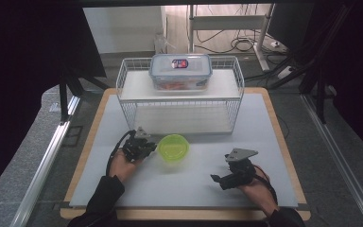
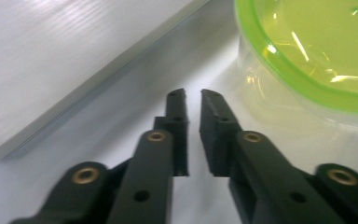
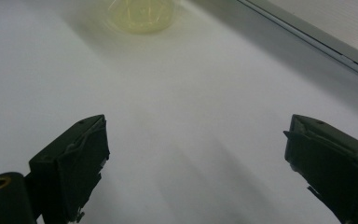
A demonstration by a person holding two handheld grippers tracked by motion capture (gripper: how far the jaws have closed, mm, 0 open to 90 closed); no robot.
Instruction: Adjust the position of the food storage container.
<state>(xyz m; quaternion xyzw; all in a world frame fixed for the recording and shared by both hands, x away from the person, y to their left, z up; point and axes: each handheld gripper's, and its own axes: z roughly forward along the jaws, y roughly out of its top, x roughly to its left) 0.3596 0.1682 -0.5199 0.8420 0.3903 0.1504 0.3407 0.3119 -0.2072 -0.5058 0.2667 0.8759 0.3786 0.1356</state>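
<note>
Green-lidded tub (image 1: pixel 173 146) just right of left tool (image 1: pixel 147 147), jaws nearly closed, seemingly empty; right tool (image 1: pixel 216 178) wide.

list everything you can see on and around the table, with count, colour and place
round container: 1, green lid on a clear body, near middle of the mat, just right of the left hand-held gripper
lidded box: 1, clear with blue-grey lid, on the rack's top shelf
wire rack: 1, white, two shelves, far side of the mat
mat: 1, white, over the wooden table top
left hand-held gripper: 1, black, jaws nearly closed on nothing, beside the container
right hand-held gripper: 1, black, jaws wide apart over bare mat
hands: 2, dark sleeves, near edge
</note>
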